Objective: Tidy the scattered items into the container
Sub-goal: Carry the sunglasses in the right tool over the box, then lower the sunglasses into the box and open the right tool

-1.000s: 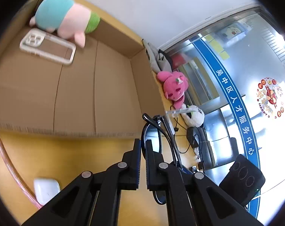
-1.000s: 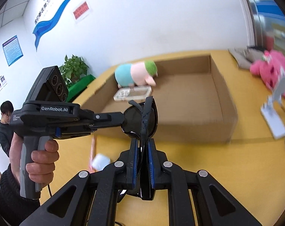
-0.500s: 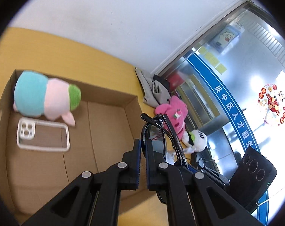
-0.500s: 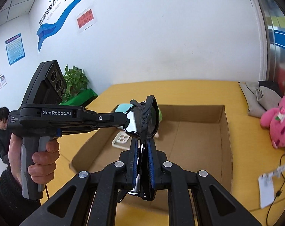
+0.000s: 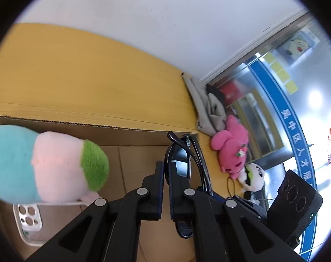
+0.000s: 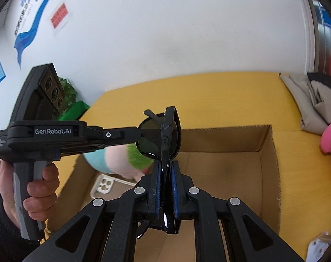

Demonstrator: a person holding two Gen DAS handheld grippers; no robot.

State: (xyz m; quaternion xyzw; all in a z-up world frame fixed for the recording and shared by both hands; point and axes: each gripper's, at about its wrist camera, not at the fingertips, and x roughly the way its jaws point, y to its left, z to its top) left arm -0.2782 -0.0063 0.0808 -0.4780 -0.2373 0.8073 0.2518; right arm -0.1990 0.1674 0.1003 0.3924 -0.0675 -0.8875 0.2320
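Yellow desk (image 6: 220,91): both grippers' fingers (image 6: 155,183) clamp sunglasses (image 6: 163,135) above box (image 6: 268,163); lower beside plush (image 5: 45,163), then release.

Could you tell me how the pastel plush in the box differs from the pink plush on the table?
The pastel plush lies inside the cardboard box, next to a clear phone case; the pink plush lies outside it on the yellow table. The pastel plush is banded blue, pale pink and green; the pink plush is one bright pink. Both are soft toys, and neither is held.
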